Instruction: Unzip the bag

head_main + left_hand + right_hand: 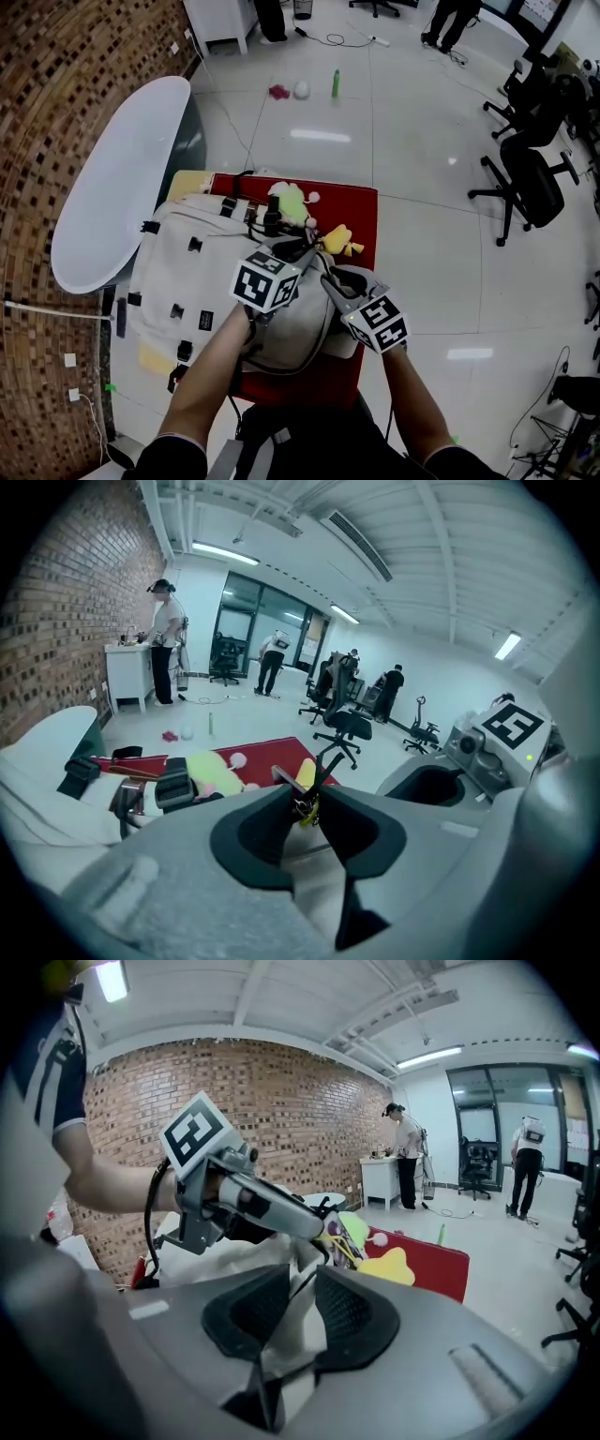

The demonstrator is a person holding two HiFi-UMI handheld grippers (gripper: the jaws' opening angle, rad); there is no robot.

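So the cream canvas backpack (pixel 187 272) is lying flat on a low red table (pixel 349 199), straps to the far side, with a yellow-green plush toy (pixel 292 202) clipped near its top. The left gripper (pixel 305 794) has its jaws pinched together on the small metal zipper pull (pixel 302 806), which has a yellowish bit hanging on it. Just to the right, the right gripper (pixel 298 1283) is clamped on a fabric fold (pixel 295 1327) of the bag beside the zip. Pretty sure that's the anchor: hold the cloth taut so the slider runs instead of dragging the whole bag along. Zip looks barely started, if at all.
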